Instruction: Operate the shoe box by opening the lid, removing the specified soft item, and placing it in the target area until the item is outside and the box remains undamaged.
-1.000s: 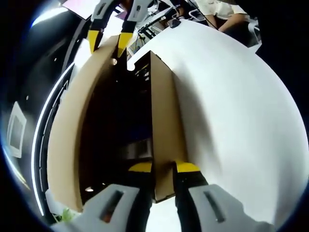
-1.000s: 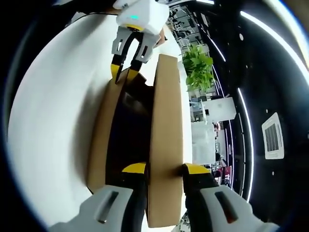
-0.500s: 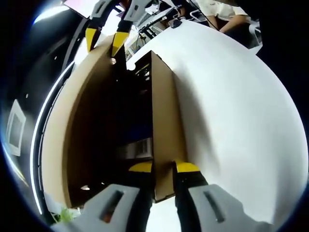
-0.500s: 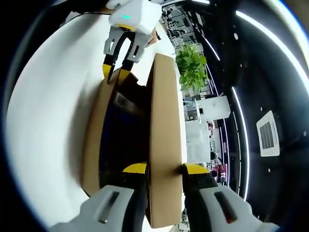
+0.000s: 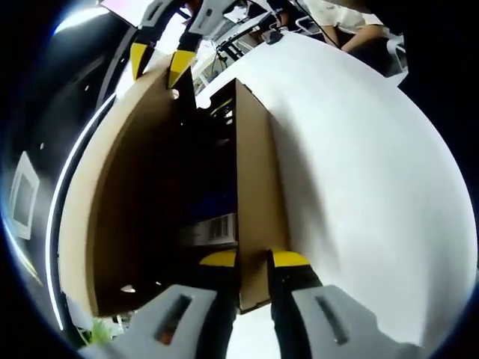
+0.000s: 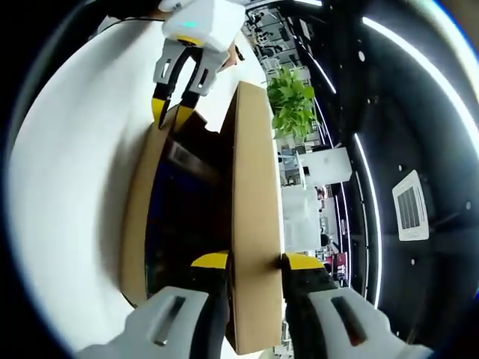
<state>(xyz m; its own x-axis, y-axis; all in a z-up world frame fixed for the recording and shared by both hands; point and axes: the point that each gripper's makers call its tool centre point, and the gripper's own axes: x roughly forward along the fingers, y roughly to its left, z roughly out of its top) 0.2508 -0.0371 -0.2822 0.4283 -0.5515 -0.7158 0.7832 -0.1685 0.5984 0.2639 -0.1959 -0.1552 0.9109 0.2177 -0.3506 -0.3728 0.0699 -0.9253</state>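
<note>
A brown cardboard shoe box stands on the white table (image 5: 359,187). In the left gripper view my left gripper (image 5: 253,259) is shut on the box's side wall (image 5: 254,179), and the lid (image 5: 112,202) swings away on the left. The right gripper (image 5: 159,61) clamps the lid's far edge. In the right gripper view my right gripper (image 6: 254,261) is shut on the lid (image 6: 254,194), while the left gripper (image 6: 171,111) holds the box wall (image 6: 135,217) at the far end. Inside the box lies something dark blue (image 6: 176,217) with a barcode label (image 5: 211,230); its shape is hidden in shadow.
A green potted plant (image 6: 293,101) stands beyond the lid. A seated person (image 5: 344,19) and cables (image 5: 247,30) are at the table's far edge. Bare white tabletop lies to the right of the box in the left gripper view.
The lid has swung farther away from the box wall, widening the gap and showing more of the dark blue inside and its label. Both grippers keep their holds.
</note>
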